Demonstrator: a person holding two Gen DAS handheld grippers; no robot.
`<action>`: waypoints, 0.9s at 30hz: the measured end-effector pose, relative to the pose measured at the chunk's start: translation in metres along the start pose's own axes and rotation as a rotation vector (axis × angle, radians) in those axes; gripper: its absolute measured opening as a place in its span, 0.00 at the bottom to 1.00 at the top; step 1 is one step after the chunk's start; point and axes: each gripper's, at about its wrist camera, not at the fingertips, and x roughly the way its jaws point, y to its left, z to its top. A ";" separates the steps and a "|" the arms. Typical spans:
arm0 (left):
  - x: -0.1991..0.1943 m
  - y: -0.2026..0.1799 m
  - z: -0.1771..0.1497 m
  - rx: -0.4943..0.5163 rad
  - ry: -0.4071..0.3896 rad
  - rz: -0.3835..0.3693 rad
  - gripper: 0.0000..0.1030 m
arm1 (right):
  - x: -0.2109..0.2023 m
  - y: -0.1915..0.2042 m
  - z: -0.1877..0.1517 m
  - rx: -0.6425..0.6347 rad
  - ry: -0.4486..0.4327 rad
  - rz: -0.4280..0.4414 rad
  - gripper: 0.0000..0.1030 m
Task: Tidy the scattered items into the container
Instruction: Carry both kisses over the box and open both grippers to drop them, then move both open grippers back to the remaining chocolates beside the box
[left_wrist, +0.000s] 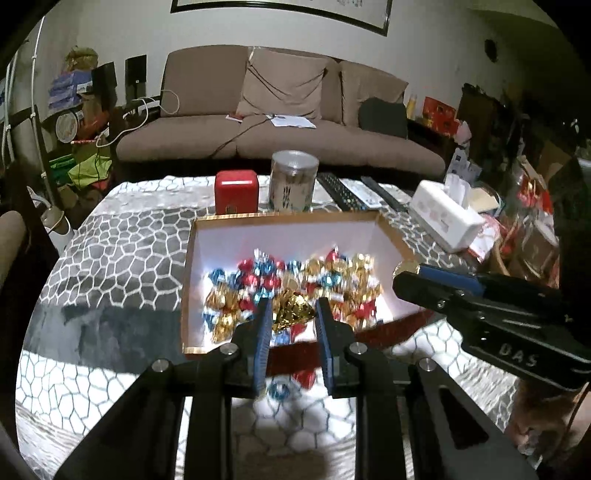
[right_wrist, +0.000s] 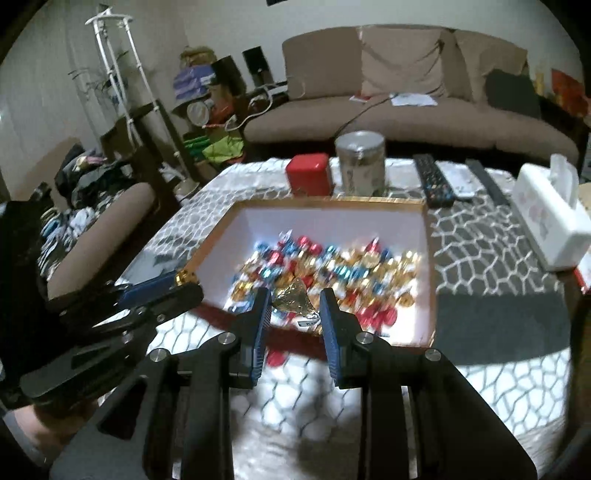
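Observation:
A shallow box (left_wrist: 284, 218) (right_wrist: 325, 202) with a gold rim and white inside stands on the patterned cloth and holds several foil-wrapped candies in gold, red and blue. My left gripper (left_wrist: 291, 314) has its jaws apart, with a gold candy (left_wrist: 291, 312) between the pads over the box's near edge; contact is unclear. My right gripper (right_wrist: 293, 302) likewise has a gold candy (right_wrist: 293, 297) between its pads. A red candy (left_wrist: 304, 376) and a blue candy (left_wrist: 279, 389) lie on the cloth before the box. The other gripper's tip shows in each view (left_wrist: 406, 275) (right_wrist: 184, 280), with a gold candy at it.
Behind the box stand a red tin (left_wrist: 236, 192), a clear round jar (left_wrist: 293, 181), remote controls (left_wrist: 351, 192) and a white tissue box (left_wrist: 447, 218). A brown sofa (left_wrist: 280, 110) is beyond the table. Clutter lies to the right (left_wrist: 524, 221).

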 end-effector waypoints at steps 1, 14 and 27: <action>0.002 0.000 0.004 0.002 -0.004 0.006 0.23 | 0.001 -0.001 0.003 0.000 -0.004 -0.007 0.25; 0.047 0.012 0.034 -0.027 0.016 0.074 0.23 | 0.042 -0.024 0.028 0.018 0.010 -0.070 0.25; 0.090 0.023 0.036 -0.038 0.066 0.108 0.23 | 0.092 -0.048 0.038 0.056 0.053 -0.112 0.25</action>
